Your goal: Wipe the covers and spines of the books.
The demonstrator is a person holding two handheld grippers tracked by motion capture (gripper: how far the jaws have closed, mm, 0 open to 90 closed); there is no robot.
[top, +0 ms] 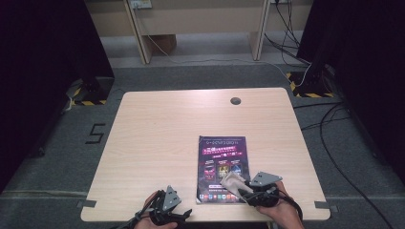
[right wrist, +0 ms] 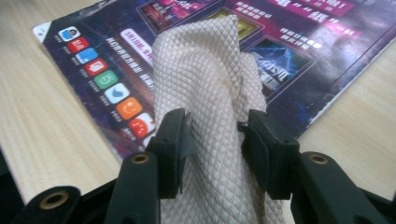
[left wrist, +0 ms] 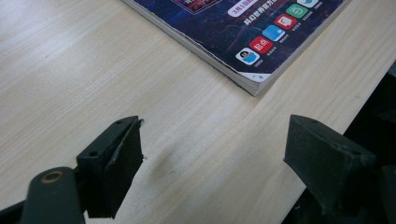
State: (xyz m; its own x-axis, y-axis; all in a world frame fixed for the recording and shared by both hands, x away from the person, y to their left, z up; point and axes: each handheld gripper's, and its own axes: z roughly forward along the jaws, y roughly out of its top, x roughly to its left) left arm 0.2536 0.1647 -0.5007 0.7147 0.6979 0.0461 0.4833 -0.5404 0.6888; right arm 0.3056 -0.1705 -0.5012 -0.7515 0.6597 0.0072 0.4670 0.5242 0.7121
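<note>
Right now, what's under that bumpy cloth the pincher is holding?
Under the cream cloth, squeezed by the right gripper, lies a purple magazine flat on the wooden table. Its app icons and pictures show around the cloth; the part of the cover beneath the cloth is hidden.

Looks like a lab: bare desk point(top: 157, 138) under the claws, black curtains point(top: 43, 52) either side, taped stands point(top: 305, 86) and cables point(top: 334, 129) beyond.

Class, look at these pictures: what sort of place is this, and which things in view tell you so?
Probably a lab or recording workspace: a bare light wooden table on grey carpet, loose black cables trailing over the floor, and yellow-black hazard tape around stand bases.
</note>
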